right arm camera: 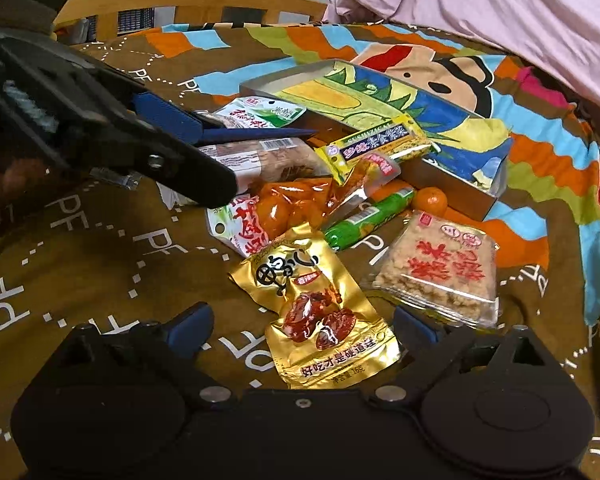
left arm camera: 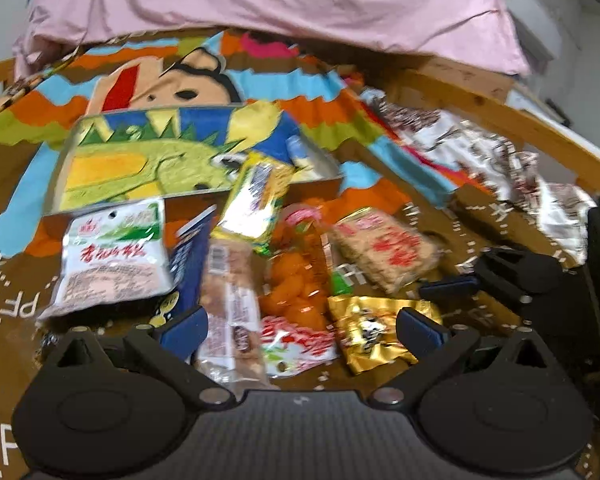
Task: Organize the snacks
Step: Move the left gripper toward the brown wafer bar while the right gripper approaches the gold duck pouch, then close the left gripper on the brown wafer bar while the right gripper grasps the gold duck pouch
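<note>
Snacks are lying in a loose heap on a patterned bedspread (right arm camera: 100, 248), just in front of a shallow open box (right arm camera: 452, 184) with a dinosaur print inside.

The right tool (right arm camera: 304, 326) is hovering low with its jaws spread wide around a gold pouch (right arm camera: 320, 312), the pads not pressing on it. The left tool (left arm camera: 300, 326) is also gaping wide, hanging over a long clear-wrapped bar (left arm camera: 230, 308) and an orange-filled packet (left arm camera: 296, 296), gripping neither.

This looks like the reaching step of a pick, with nothing yet packed apart from a yellow bar (right arm camera: 376, 144) leaning on the box rim. Next, the right tool would probably need to sink a little and close across the gold pouch's narrow waist, then carry it to the box. The slick foil may be prone to slipping.
</note>
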Demonstrator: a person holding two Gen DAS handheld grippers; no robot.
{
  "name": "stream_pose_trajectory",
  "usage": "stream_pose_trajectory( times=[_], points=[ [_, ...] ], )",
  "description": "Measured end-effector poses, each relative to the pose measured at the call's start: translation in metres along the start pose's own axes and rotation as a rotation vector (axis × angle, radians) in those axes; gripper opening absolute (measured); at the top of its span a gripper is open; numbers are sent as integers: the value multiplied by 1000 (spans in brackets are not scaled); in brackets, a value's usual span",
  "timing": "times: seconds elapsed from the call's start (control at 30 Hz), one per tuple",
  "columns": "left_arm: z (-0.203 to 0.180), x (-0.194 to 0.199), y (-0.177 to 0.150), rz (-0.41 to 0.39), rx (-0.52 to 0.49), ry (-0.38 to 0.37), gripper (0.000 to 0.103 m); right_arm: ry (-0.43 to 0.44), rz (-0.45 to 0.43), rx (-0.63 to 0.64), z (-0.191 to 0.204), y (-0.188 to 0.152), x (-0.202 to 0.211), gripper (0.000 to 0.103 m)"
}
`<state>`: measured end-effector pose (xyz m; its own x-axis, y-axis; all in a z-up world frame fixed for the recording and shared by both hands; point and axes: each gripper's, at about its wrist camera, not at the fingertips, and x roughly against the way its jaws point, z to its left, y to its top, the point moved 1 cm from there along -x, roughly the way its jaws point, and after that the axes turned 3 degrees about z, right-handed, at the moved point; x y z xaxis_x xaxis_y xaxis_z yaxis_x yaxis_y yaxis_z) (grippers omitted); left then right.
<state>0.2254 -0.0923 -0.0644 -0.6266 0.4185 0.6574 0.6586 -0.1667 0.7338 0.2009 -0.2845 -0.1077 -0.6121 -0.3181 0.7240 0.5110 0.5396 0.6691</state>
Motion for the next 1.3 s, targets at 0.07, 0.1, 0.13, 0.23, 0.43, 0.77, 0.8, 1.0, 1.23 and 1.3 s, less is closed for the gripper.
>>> stream_pose_trajectory(
  times=[0.07,0.1,0.13,0.23,0.43,0.77,0.8,1.0,1.23,1.3],
  points=[
    [4,-4,1,29,18,21,101,-1,-3,-3,0,1,-1,96],
    [6,-6,1,41,25,36,101,-1,-5,-6,0,1,-1,96],
    [9,-8,1,56,35,48,101,-1,-6,-8,0,1,-1,96],
    [15,-10,2,66,64,22,100,0,-9,-17,0,2,-1,96],
    [18,-19,13,101,53,21,97,11,-25,-8,-3,6,-9,96],
    [32,-17,11,119,61,31,67,38,-17,12,-4,12,-16,80],
    [32,-18,12,120,62,40,64,29,-11,13,-2,13,-16,80],
    [24,-36,15,153,22,132,59,12,-17,8,0,11,-16,87],
    [28,-30,13,161,88,159,45,39,16,-24,-4,11,-13,73],
    [24,-24,9,164,84,167,45,44,28,-58,-1,12,-9,62]
  ],
)
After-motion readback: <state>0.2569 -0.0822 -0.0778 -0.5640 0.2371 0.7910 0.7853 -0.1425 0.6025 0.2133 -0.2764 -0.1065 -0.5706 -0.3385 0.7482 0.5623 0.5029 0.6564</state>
